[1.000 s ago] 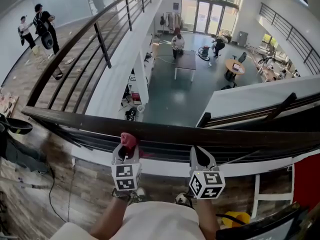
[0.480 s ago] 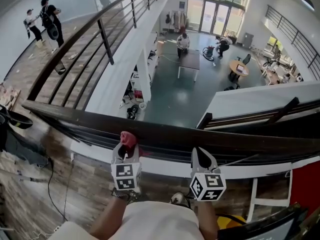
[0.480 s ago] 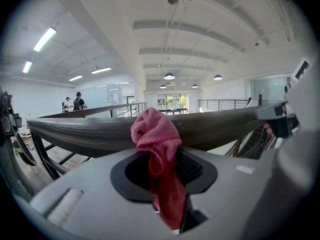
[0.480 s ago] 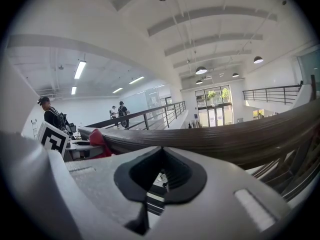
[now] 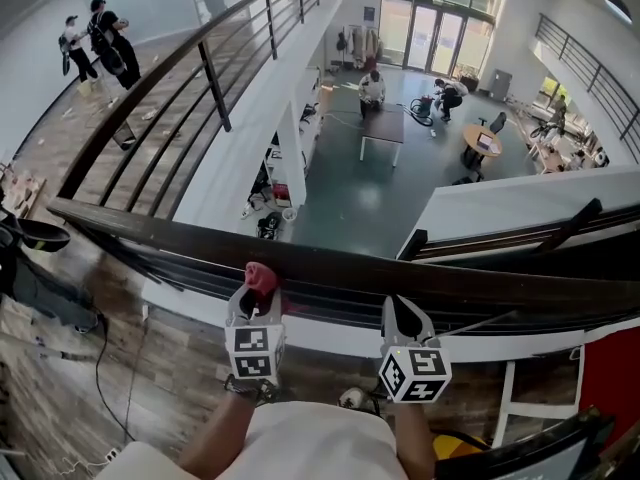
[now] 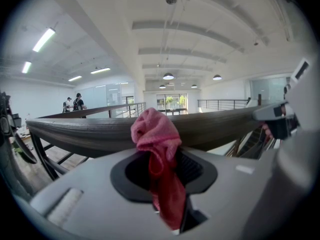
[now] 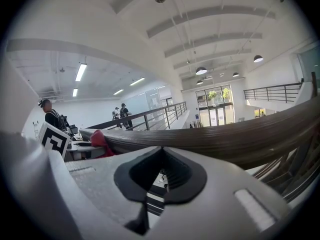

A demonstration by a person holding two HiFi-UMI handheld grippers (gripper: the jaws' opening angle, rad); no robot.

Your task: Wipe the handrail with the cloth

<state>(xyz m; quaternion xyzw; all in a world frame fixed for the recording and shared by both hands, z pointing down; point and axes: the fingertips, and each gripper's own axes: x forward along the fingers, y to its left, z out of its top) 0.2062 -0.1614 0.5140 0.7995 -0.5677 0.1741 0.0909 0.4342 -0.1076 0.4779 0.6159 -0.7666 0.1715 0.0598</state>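
Observation:
A dark wooden handrail (image 5: 420,273) crosses the head view from left to right in front of me. My left gripper (image 5: 254,300) is shut on a pink cloth (image 5: 261,277), whose bunched top lies against the near side of the rail. In the left gripper view the cloth (image 6: 154,133) fills the jaws of that gripper (image 6: 162,159), with the handrail (image 6: 85,134) right behind it. My right gripper (image 5: 403,314) is shut and empty, its tips at the rail about a hand's width right of the left one. The right gripper view shows that gripper (image 7: 161,168), the handrail (image 7: 230,134) and the cloth (image 7: 99,140).
Beyond the rail is a drop to a lower floor with a table (image 5: 384,126) and people. A second railing (image 5: 170,78) runs away along the left walkway, where two people (image 5: 95,33) stand. Cables (image 5: 100,368) lie on the wooden floor at my left; a white frame (image 5: 540,393) stands right.
The head view has drifted slightly. Both grippers stay in about the same place at the rail, and the cloth is still held against it.

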